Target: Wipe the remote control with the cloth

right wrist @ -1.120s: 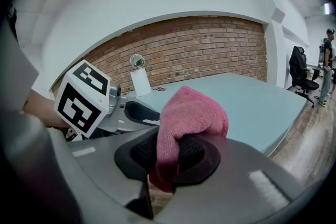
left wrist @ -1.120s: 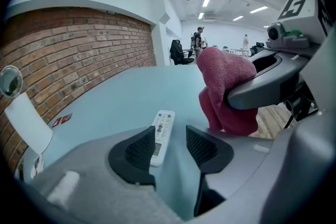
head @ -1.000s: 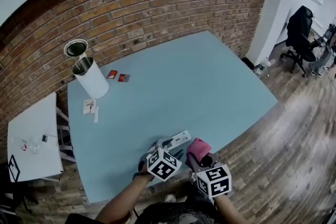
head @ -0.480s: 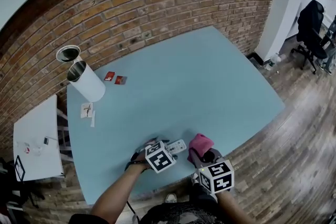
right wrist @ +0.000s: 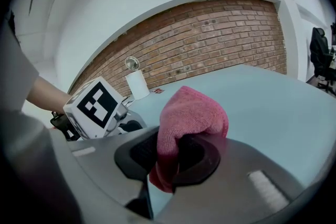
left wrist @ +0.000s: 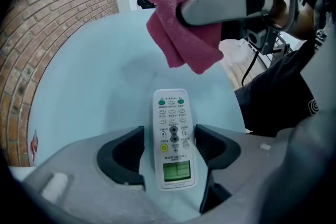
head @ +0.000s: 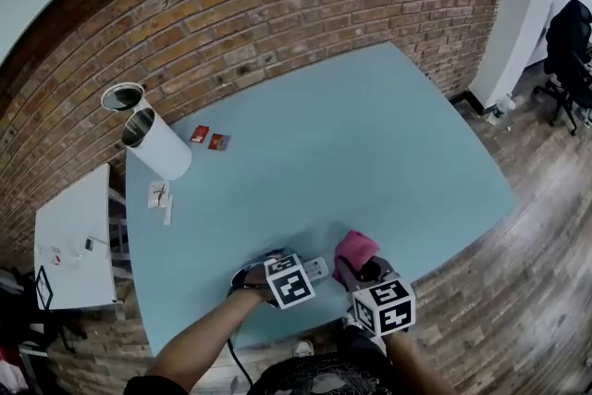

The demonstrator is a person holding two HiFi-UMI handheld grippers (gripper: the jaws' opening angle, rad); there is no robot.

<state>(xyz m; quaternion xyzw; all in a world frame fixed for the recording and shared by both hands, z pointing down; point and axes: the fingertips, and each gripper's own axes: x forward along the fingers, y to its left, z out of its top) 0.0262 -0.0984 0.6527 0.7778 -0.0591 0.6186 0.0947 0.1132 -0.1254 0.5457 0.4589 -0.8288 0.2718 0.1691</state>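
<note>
A white remote control [left wrist: 173, 136] lies flat on the blue table [head: 370, 153], display end toward me. My left gripper [left wrist: 169, 144] points steeply down over the remote, one jaw on each side. Its jaws have just been closing a little, with the remote between them, but narrow gaps remain and the pads do not press. In the head view the remote [head: 315, 269] pokes out beside the left gripper [head: 294, 273]. My right gripper [right wrist: 176, 157] is shut on a bunched pink cloth [right wrist: 191, 113], held just right of the remote [head: 354, 249].
A white cylinder [head: 157, 148] and a metal can [head: 123, 96] stand at the table's far left, with two red cards [head: 208, 138] and paper slips [head: 159, 194] nearby. A small white side table [head: 74, 236] is left of it. The table's near edge [head: 277, 338] is close.
The left gripper has tipped downward and sunk toward the table over the remote. The right gripper with the cloth has shifted sideways next to it.
</note>
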